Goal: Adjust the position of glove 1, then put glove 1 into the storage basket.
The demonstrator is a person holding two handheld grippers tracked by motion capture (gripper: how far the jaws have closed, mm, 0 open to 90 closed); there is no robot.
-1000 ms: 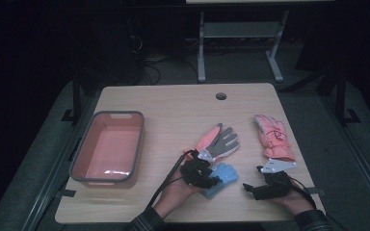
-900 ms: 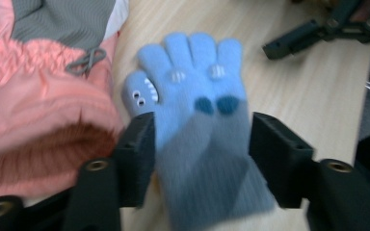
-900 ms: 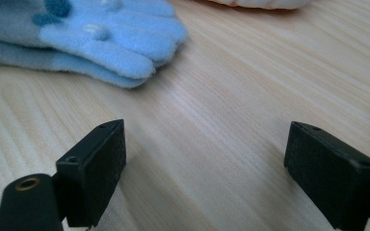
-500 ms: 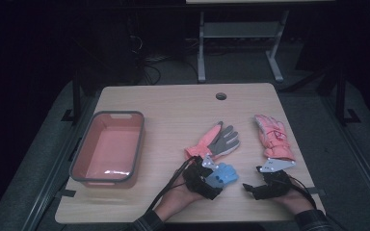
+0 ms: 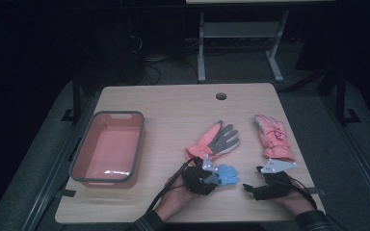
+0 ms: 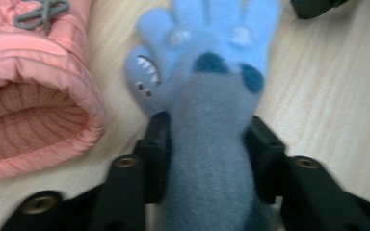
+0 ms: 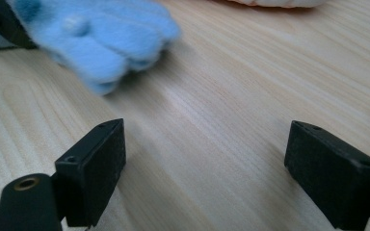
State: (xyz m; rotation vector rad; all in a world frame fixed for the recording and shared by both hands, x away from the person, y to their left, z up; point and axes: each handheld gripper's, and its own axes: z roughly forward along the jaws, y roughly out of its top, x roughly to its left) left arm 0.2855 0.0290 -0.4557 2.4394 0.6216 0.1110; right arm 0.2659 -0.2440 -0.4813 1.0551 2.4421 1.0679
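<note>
The small blue fleece glove (image 6: pixel 207 96) lies near the table's front edge beside the pink ski glove's cuff (image 6: pixel 33 120); the left gripper (image 6: pixel 207 154) has just been closing and pinches its wrist. Lift straight up, clear of the cuff; the right gripper (image 7: pixel 212 163) waits open over bare wood

High view looks down and forward over the whole table (image 5: pixel 173 103) from the person's edge. Left gripper view sits close above the blue glove (image 6: pixel 207 96); right gripper view skims the tabletop, sharing that glove (image 7: pixel 101 38).
</note>
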